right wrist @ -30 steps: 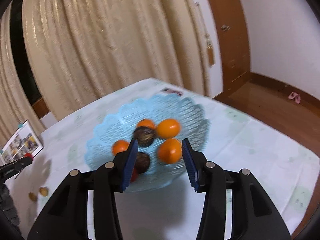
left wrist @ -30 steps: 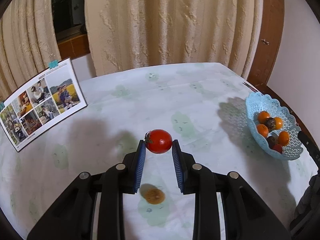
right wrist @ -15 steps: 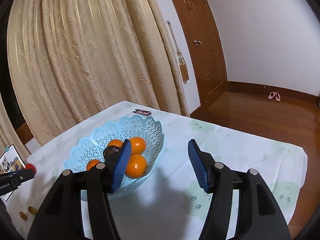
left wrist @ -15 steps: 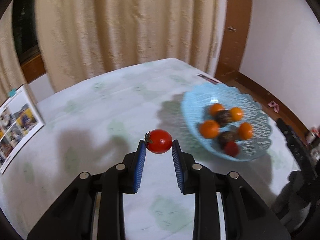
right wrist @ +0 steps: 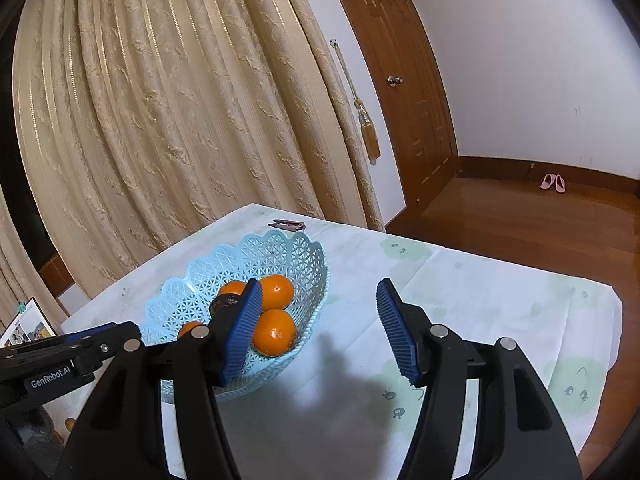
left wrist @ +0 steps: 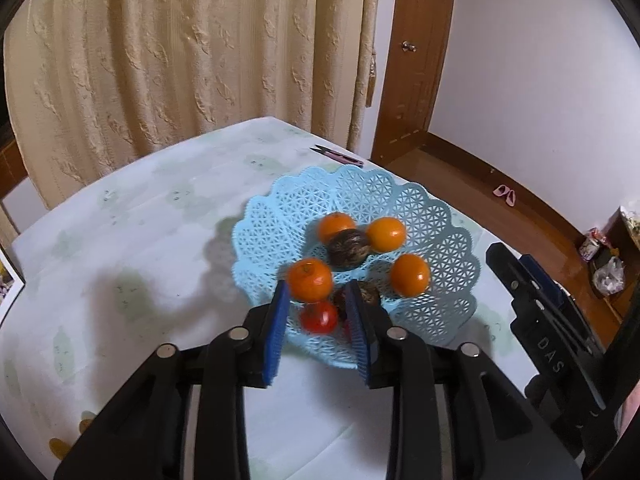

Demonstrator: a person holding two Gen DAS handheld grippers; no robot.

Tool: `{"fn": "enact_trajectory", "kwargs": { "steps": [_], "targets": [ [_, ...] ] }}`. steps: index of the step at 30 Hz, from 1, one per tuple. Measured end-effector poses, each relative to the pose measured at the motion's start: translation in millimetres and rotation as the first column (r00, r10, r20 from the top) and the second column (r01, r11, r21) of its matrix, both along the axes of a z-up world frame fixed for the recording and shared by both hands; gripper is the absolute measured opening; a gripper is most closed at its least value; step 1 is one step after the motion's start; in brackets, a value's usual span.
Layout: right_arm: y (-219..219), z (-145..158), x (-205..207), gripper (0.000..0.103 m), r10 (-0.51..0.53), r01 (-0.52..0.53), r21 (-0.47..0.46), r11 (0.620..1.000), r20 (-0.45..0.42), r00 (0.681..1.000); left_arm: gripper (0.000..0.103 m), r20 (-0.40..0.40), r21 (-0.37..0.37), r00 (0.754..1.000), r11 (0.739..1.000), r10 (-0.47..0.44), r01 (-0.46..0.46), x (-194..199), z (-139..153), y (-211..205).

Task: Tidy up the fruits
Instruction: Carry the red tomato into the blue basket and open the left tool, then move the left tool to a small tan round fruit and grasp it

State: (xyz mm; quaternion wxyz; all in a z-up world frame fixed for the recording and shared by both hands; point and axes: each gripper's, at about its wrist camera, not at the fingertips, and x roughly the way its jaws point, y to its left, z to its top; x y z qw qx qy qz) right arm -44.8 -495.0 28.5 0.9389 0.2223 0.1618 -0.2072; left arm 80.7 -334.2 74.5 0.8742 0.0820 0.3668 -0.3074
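A light blue lattice basket [left wrist: 440, 216] stands on the table and holds several oranges [left wrist: 409, 275], dark brown fruits [left wrist: 349, 248] and a red tomato [left wrist: 319, 317]. My left gripper [left wrist: 316, 300] is open over the basket's near rim; the tomato lies below between its blue pads, clear of both. My right gripper [right wrist: 319, 300] is open and empty to the right of the basket [right wrist: 280, 256], whose oranges [right wrist: 275, 332] show beside its left finger. The left gripper's body [right wrist: 60, 364] shows at the left of the right wrist view.
A small pink clip [left wrist: 338, 156] lies beyond the basket near the table's far edge. A photo stand [right wrist: 28, 326] is at the far left. Curtains hang behind the table. The table edge and wooden floor lie to the right.
My left gripper moved right over the basket, opened and let go of the tomato, which now lies in the basket. My right gripper opened wider and drew back to the right.
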Motion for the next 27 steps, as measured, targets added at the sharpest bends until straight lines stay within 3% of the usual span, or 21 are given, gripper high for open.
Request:
{"fn": "enact_trajectory", "kwargs": {
  "steps": [2,16,27],
  "targets": [
    [-1.3,-0.5,-0.4,0.061,-0.003,0.003,0.007,1.0,0.001,1.0,0.079,0.0,-0.022,1.0,1.0,0.02,-0.02,1.6,1.5,4.5],
    [-0.6,0.5,-4.2,0.061,-0.019,0.019,0.004,1.0,0.016,1.0,0.086,0.059,-0.089,0.991,0.989,0.123,-0.117,2.6,21.8,64.6],
    [1.3,1.9,-6.7,0.067,-0.04,0.04,-0.009,0.999,0.015,0.999,0.087,0.096,-0.048,0.963,0.968,0.25,-0.246,-6.4,28.4,132.9]
  ]
}}
